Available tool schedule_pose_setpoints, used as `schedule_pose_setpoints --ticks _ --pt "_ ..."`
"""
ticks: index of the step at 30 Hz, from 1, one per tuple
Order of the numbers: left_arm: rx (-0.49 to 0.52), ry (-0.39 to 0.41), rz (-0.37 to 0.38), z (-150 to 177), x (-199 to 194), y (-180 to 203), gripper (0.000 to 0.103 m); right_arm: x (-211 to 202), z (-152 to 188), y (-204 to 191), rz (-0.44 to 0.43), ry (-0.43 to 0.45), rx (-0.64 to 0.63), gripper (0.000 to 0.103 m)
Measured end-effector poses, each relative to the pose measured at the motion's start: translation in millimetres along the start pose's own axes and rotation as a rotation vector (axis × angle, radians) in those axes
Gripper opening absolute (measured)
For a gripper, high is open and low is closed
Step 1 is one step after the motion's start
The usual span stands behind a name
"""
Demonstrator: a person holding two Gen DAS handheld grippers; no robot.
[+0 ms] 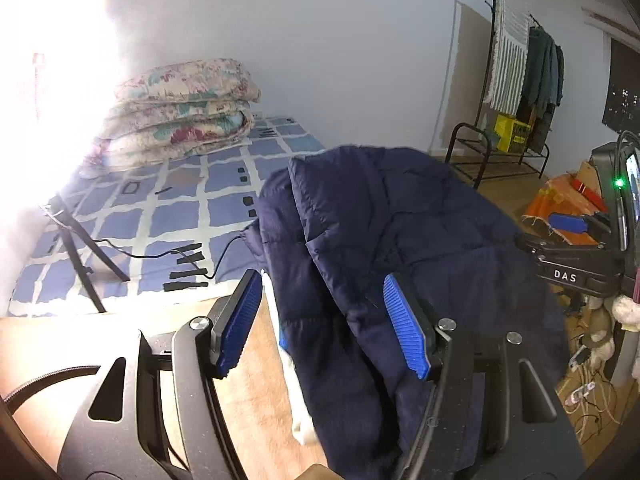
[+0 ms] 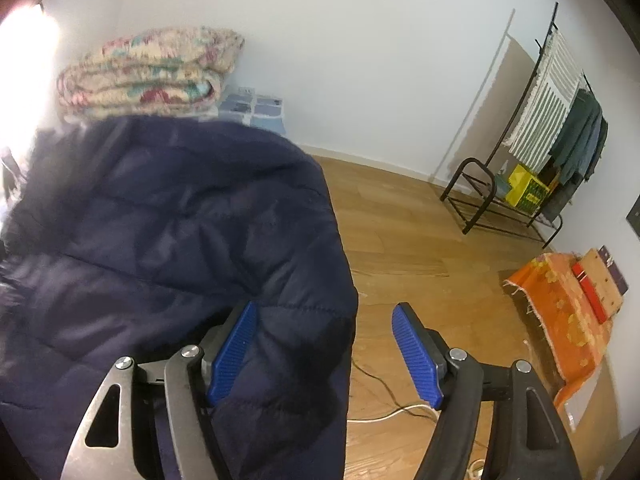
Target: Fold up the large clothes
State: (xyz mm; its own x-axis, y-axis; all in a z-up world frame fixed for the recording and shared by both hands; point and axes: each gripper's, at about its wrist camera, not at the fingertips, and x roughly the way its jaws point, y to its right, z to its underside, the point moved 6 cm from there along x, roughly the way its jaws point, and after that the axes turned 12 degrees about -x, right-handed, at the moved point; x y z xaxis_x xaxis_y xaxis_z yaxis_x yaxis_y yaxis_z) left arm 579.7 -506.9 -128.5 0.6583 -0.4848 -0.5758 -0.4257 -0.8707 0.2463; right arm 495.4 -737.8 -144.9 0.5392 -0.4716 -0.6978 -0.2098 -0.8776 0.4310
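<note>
Jacket (image 1: 392, 232), navy quilted, is seen bunched and raised between both tools, draped down over a light wooden surface (image 1: 256, 392) at the lower edge; whether it is hung on something or only heaped cannot be told; left gripper (image 1: 324, 324) is spread wide, pads apart, with a fold of the jacket lying in the gap and against the right-hand pad (image 1: 404, 328); nothing is clamped; right gripper (image 2: 324, 354) is likewise spread wide; the jacket's right edge is seen crossing the gap next to its left pad (image 2: 234, 354), the other pad (image 2: 416, 356) standing over bare wood floor (image 2: 420, 232); no grip there either; key relation: the bulk of the garment lies ahead and to the right of the left tool, ahead and to the left of the right tool, so it is bracketed between them; long axis appears to run up and away from both cameras, toward the bed (image 1: 168, 208) and the stacked floral quilts (image 1: 180, 112); both tools are judged about equally near; fold judged not yet begun; next move likely calls for both sets of pads to be closed on opposite edges; risk: slippery padded fabric may be pinched too shallow and slide out.
</note>
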Motion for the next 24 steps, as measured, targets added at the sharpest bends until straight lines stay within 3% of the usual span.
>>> schedule_pose_setpoints --ticks 9,16,21,24 --pt "0.027 0.048 0.035 2 -117 7 0.065 -103 3 0 -0.035 0.083 0.034 0.073" --pt "0.046 0.130 0.032 5 -235 9 0.065 -214 -1 -12 -0.038 0.161 0.050 0.074" --pt "0.030 0.159 0.051 18 -311 1 0.065 -291 6 -37 -0.035 0.212 0.059 0.083" --pt "0.045 0.186 0.039 31 -352 -7 0.075 -334 12 -55 -0.009 0.249 0.049 0.084"
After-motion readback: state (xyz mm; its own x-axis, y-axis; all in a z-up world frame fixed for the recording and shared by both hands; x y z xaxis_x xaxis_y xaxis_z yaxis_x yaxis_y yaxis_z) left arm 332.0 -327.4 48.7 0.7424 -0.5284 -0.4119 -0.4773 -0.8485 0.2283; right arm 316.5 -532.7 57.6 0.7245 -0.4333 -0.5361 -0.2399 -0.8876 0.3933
